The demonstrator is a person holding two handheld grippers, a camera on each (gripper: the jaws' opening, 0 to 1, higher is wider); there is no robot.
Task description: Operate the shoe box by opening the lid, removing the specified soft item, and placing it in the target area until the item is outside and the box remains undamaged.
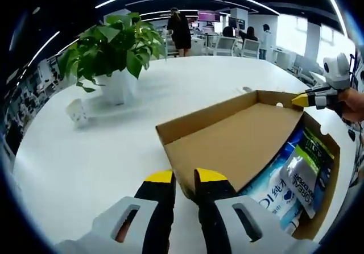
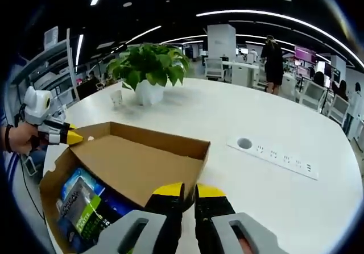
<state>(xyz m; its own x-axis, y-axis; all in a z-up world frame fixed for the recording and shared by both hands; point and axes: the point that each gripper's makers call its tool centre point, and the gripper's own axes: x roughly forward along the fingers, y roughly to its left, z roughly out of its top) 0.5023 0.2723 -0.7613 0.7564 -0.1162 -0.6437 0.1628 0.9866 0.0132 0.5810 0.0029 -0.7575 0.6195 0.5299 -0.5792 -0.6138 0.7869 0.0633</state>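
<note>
A brown cardboard shoe box (image 1: 325,204) lies on the white table with its lid (image 1: 239,140) lifted part way. Inside lie soft packets: a black and green pouch (image 1: 302,173) on top of blue and white ones (image 1: 272,192). My left gripper (image 1: 185,180) is shut on the near corner of the lid's front edge. My right gripper (image 1: 301,99), held by a hand, pinches the far corner of that edge. In the right gripper view, my right gripper (image 2: 189,190) clamps the lid (image 2: 136,163), the left gripper (image 2: 73,136) holds the other corner, and the pouch (image 2: 84,209) shows underneath.
A potted green plant (image 1: 114,55) (image 2: 151,66) stands on the table beyond the box, with a small white object (image 1: 77,113) beside it. A socket strip (image 2: 273,154) and a round cable hole (image 2: 244,143) lie to the right. People and chairs (image 1: 181,29) are far behind.
</note>
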